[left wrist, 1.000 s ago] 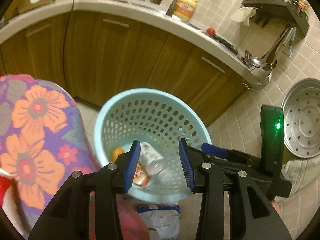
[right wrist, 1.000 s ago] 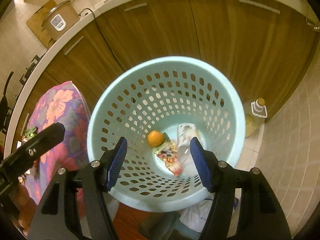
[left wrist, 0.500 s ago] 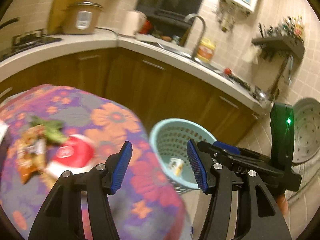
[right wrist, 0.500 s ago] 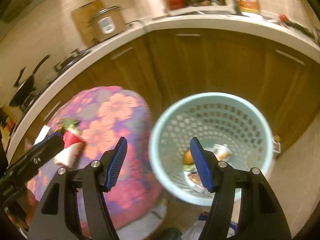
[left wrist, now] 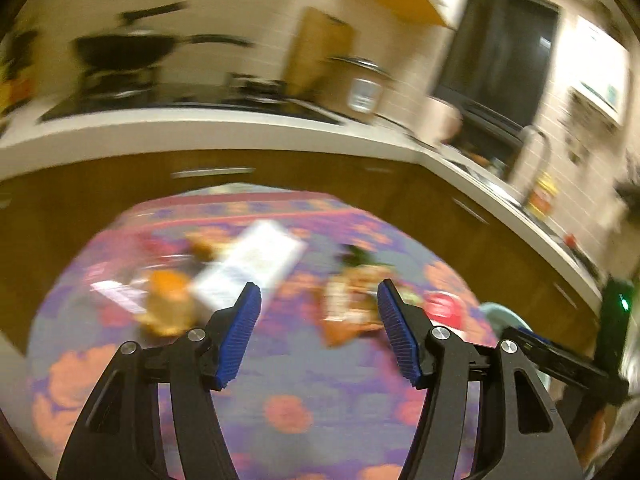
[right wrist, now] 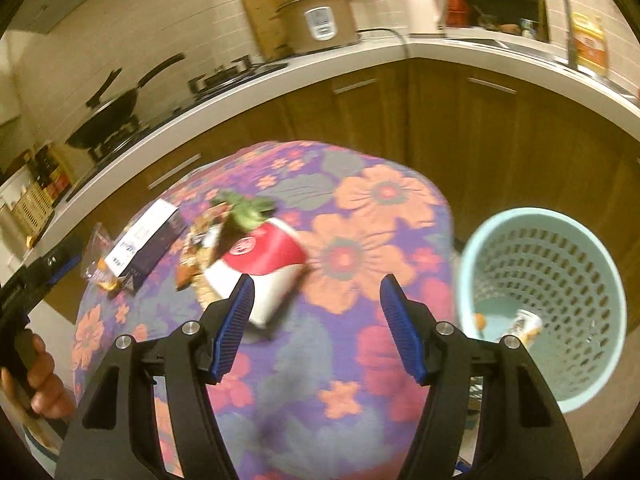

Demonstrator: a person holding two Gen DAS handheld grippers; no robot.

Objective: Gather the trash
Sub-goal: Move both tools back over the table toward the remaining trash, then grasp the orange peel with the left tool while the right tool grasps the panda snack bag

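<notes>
Setting: kitchen with wooden cabinets and a pale worktop; a desk (right wrist: 360,216) under a flowered cloth stands in front of them.
Landmark: pale-green perforated basket (right wrist: 560,248), on the floor just beside the desk's edge.
Already in the basket: an orange scrap (right wrist: 480,320) and a small printed container (right wrist: 528,324) lie on its bottom; more may be hidden by the wall.
Left on the desk, nearest the basket: red-and-white paper cup (right wrist: 260,264), lying on its side.
Next, farther from the basket: leafy green scraps (right wrist: 244,208) and a crumpled snack wrapper (right wrist: 192,256), touching the cup.
Farthest from the basket: white-and-dark carton (right wrist: 140,240) and a clear bag with orange contents (right wrist: 98,264), close together.
Left gripper (left wrist: 318,336): fingers have just been opening; they stand apart with nothing between them, above the desk.
Right gripper (right wrist: 316,328): fingers apart and empty, aimed at the cloth beside the cup.
Progress: judged partly done; a few pieces are binned, and roughly five remain to be picked up and carried over.
</notes>
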